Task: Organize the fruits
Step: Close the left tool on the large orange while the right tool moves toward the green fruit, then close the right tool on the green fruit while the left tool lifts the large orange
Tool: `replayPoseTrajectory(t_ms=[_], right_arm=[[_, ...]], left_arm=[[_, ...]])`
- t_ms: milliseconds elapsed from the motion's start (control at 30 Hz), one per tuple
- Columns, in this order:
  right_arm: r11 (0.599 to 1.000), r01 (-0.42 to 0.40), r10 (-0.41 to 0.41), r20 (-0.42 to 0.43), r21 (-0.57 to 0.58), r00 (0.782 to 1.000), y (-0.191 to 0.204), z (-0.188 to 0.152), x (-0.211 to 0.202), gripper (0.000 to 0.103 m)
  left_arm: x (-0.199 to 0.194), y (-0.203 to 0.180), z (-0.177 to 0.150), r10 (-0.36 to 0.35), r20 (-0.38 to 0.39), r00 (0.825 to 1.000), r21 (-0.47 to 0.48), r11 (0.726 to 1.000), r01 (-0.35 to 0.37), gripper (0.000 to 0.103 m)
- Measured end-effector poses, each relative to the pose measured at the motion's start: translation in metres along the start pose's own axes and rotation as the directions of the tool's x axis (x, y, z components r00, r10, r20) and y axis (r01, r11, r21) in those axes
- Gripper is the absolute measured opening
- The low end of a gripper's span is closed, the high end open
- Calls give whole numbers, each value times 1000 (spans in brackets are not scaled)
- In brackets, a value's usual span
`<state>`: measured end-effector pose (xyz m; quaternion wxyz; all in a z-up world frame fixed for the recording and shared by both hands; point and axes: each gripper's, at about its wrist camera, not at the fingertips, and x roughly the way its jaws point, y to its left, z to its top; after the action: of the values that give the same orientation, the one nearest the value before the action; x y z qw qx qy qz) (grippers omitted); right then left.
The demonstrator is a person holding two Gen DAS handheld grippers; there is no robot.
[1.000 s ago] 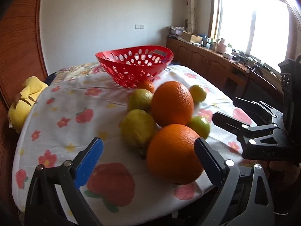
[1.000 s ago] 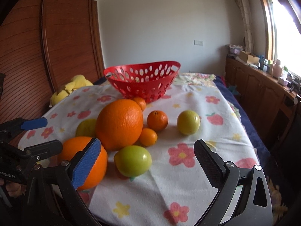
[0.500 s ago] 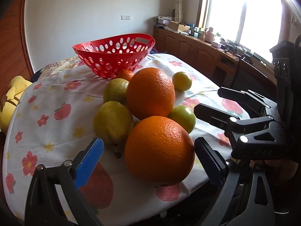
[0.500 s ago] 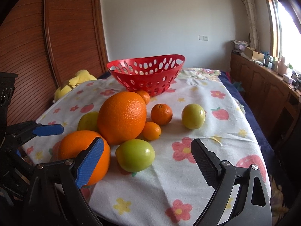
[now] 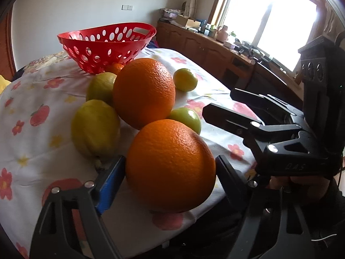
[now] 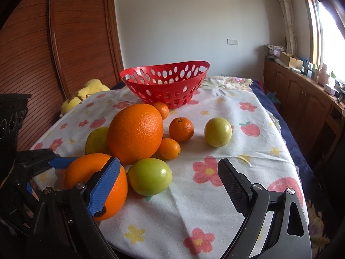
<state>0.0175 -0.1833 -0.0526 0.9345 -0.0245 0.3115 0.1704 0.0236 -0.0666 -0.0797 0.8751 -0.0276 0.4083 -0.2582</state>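
— Closing on the near orange (image 5: 170, 165), is it? Where does that fruit sit?

— At the near edge of the table (image 6: 215, 226), on the flowered cloth, in front of the bigger orange (image 5: 144, 92). The left gripper (image 5: 170, 172) has it between its jaws, which are closing; the blue pad and the black pad stand right at its two sides, but I cannot tell whether they press yet.

— And the right gripper (image 6: 170, 185)?

— Released, jaws wide, nothing held. A green fruit (image 6: 149, 176) lies just ahead of it, between the fingers as that camera sees it, untouched.

— How far along would you judge the sorting?

— Barely started, by my reading. The red basket (image 6: 166, 86) at the far end looks empty through its holes. All the fruit I can see is on the cloth: two oranges, three small mandarins, the yellow fruit (image 6: 218, 131) off to the right, and the yellowish lemons on the left.

— Which way does the near orange point?

— It is close to round, so no long axis to speak of, and its stem end is not visible. The near lemon (image 5: 94, 127) is longer, its tip toward the near side.
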Motion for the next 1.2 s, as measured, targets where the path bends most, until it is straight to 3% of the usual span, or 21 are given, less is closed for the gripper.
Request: replayPoseTrajectory(t_ms=[433, 867, 967, 1033, 1067, 1200], right_arm=[[1000, -27, 27, -29, -4, 999, -2, -1, 9, 92], [993, -106, 96, -148, -60, 984, 14, -7, 41, 84], [991, -108, 94, -168, -74, 981, 16, -8, 48, 78], [991, -112, 96, -182, -80, 979, 17, -9, 52, 71], [990, -113, 96, -189, -83, 977, 17, -10, 53, 62], [988, -120, 100, -195, -96, 976, 17, -13, 48, 60]], left_arm=[[-21, 8, -11, 49, 30, 998, -18, 999, -48, 80], [-43, 16, -17, 68, 61, 996, -28, 997, -67, 80], [-43, 16, -17, 72, 60, 996, -30, 997, -70, 80], [-42, 18, -17, 73, 58, 996, -34, 997, -71, 80], [-42, 18, -17, 74, 58, 996, -35, 997, -72, 80], [-42, 20, -17, 78, 60, 995, -41, 996, -76, 80]])
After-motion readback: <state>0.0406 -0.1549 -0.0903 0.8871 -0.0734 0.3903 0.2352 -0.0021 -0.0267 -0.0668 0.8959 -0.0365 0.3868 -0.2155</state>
